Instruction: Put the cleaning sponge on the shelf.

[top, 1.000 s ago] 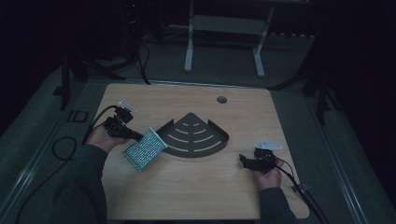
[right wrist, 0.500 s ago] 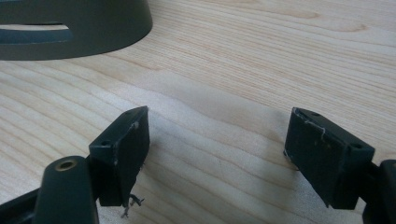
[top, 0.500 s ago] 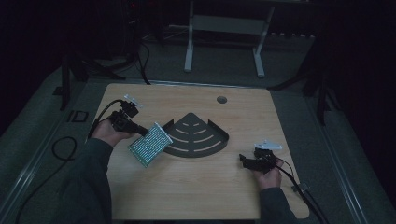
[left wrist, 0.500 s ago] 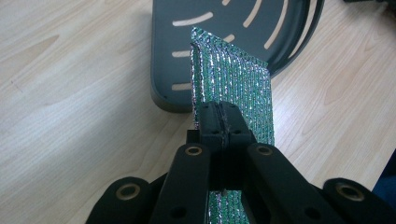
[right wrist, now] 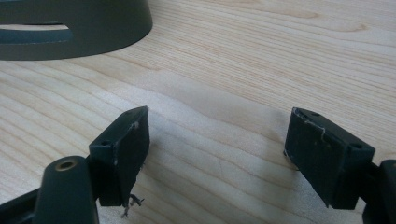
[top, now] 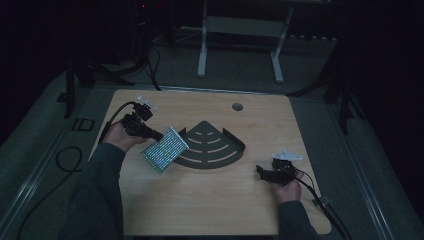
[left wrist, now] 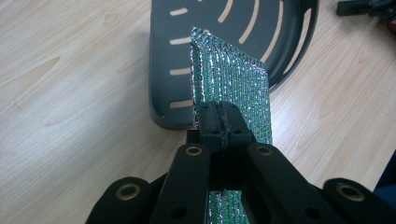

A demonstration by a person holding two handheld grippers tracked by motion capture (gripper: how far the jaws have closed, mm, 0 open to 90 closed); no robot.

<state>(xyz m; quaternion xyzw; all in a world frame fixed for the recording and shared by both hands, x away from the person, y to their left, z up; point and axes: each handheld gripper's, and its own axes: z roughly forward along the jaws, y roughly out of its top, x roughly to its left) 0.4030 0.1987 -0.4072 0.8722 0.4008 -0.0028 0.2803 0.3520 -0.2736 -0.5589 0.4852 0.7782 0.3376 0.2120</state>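
The left gripper [top: 159, 136] is clamping one edge of the green glittery scouring pad [top: 165, 149], its jaws pressed together on the mesh, and in the left gripper view that sparkly pad [left wrist: 229, 88] is standing on edge straight out from the jaws, with the dark grey slotted corner tray [left wrist: 280, 42] lying just beyond it. Compared with a second ago, the left hand is carrying the pad a little higher and farther up the desk [top: 200, 200], so the pad is now hanging right beside the tray's [top: 212, 150] left edge, seemingly clear of the wood. Over on the other side, the right gripper [top: 261, 171] is sitting exactly where it was, low over the desk and well apart from the tray, its jaws spread wide with nothing but bare wood grain [right wrist: 219, 126] between the two black pads [right wrist: 126, 149].
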